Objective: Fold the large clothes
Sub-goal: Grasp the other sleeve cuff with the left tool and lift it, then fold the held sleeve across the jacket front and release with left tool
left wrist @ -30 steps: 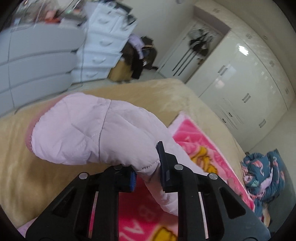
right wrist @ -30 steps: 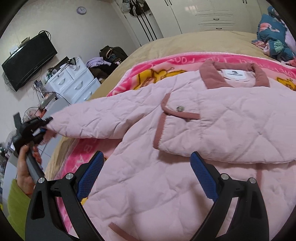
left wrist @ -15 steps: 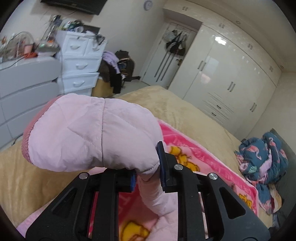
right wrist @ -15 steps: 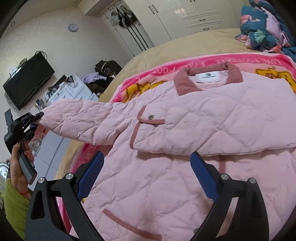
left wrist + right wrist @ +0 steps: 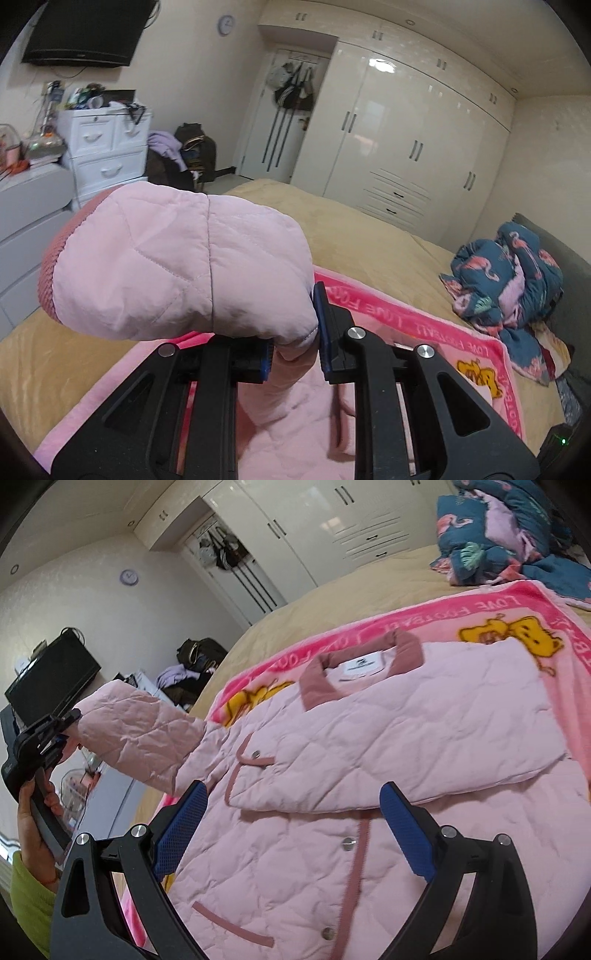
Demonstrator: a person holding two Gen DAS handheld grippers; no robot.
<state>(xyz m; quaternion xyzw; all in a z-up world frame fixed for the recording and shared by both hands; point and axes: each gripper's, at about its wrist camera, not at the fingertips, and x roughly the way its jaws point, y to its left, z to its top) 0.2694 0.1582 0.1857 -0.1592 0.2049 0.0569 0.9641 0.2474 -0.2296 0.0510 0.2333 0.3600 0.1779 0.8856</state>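
Observation:
A pale pink quilted jacket (image 5: pixel 369 760) with a dusty-rose collar lies front up on a pink cartoon blanket (image 5: pixel 480 605). One sleeve is folded across its chest. The other sleeve (image 5: pixel 140 734) is lifted off the bed at the left, held near its cuff by my left gripper (image 5: pixel 70 727), which a hand grips. In the left wrist view the cuff end (image 5: pixel 177 266) bulges above my left gripper (image 5: pixel 295 343), whose blue pads pinch the fabric. My right gripper (image 5: pixel 291 834) hovers open over the jacket's lower front with nothing between its fingers.
A tan bedspread (image 5: pixel 369 236) covers the bed under the blanket. A crumpled teal flamingo-print garment (image 5: pixel 513 273) lies at the head end. White drawers (image 5: pixel 107 151), a wall television (image 5: pixel 85 33), bags on the floor (image 5: pixel 192 155) and white wardrobes (image 5: pixel 406 133) surround the bed.
My left gripper has risen and swung over the bed with the sleeve still pinched, the view levelling out. The right gripper has shifted across the jacket, staying open.

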